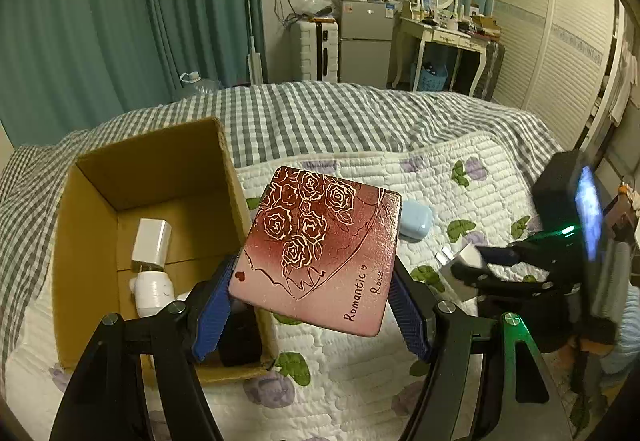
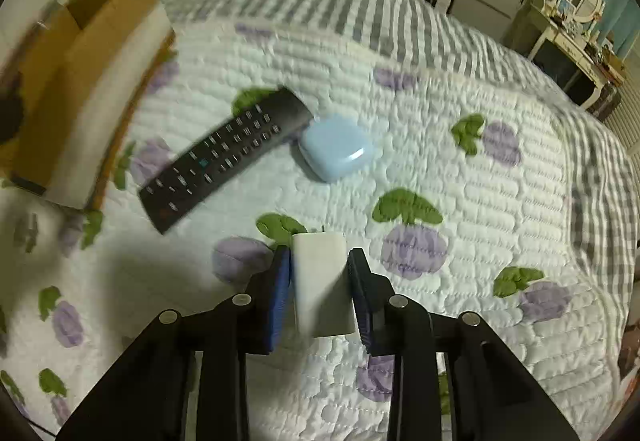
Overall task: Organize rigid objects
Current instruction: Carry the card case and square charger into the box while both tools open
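My left gripper [image 1: 314, 273] is shut on a pink and red rose-printed case [image 1: 320, 249] marked "Romantic Rose", held above the quilt beside an open cardboard box [image 1: 100, 241]. The box holds a white bottle [image 1: 152, 281], a white block [image 1: 152, 241] and a dark object [image 1: 240, 337]. My right gripper [image 2: 320, 273] is shut on a white charger plug [image 2: 322, 281], a little above the quilt; it also shows in the left wrist view [image 1: 460, 265]. A black remote [image 2: 224, 157] and a light blue case [image 2: 336, 149] lie on the quilt ahead. The box shows far left [image 2: 92, 81].
The bed has a floral quilt [image 2: 440, 161] over a grey checked sheet [image 1: 320, 121]. Beyond it stand teal curtains [image 1: 120, 21], a small fridge [image 1: 364, 41], a dressing table [image 1: 440, 33] and a wardrobe [image 1: 560, 61].
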Demonstrator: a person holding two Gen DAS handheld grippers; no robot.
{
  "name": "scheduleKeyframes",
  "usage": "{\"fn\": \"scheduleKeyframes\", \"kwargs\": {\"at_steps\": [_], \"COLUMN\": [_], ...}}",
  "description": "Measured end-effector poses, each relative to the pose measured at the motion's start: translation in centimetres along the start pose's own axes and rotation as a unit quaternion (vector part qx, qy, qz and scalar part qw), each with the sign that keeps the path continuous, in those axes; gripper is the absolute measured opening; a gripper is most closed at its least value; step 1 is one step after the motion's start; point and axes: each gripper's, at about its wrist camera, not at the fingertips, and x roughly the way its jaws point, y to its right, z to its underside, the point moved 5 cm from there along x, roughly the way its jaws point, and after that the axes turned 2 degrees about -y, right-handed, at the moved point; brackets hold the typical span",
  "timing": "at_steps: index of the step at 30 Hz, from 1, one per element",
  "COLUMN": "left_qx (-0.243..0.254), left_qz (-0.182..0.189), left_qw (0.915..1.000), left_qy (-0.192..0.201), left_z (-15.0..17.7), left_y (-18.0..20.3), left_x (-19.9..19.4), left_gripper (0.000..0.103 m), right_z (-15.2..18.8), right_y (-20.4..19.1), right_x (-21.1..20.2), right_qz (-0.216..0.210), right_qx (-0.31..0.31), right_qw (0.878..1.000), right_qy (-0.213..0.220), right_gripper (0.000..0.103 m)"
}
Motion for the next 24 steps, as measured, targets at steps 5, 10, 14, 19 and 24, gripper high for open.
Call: {"fn": "scheduleKeyframes", "kwargs": {"at_steps": [5,10,14,19,24], "left_qx": [-0.014,-0.038,-0.057,-0.070,-0.067], "left_qz": [-0.004,-0.027,-0.059,-0.089,-0.088], "left_qw": [0.9995,0.9973,0.9949,0.9930,0.9938], "left_qy": [0.028,0.057,0.058,0.034,0.010], "left_z": [-1.2,-2.3,-2.2,-1.2,-0.4], "left_y": [-2.1,-6.5,-10.7,-14.7,-16.1], "left_x": [-2.3,-5.0,-5.5,-3.5,-0.4], "left_gripper": [0.073,0.073,0.073,0.073,0.073], "right_z": [-2.1,-6.8,-10.4,-13.7,-15.9], "right_y": [-1.1,-5.4,-9.7,-15.6,-19.6], "right_x": [-6.1,-14.2,-17.5,-16.7,-11.7], "right_qz": [-0.005,-0.011,-0.037,-0.075,-0.085], "right_qx": [-0.002,-0.038,-0.063,-0.084,-0.095], "right_qw": [0.998,0.990,0.981,0.976,0.980], "right_qy": [0.061,0.138,0.180,0.186,0.155], "right_gripper": [0.028,0.028,0.028,0.028,0.028]}}
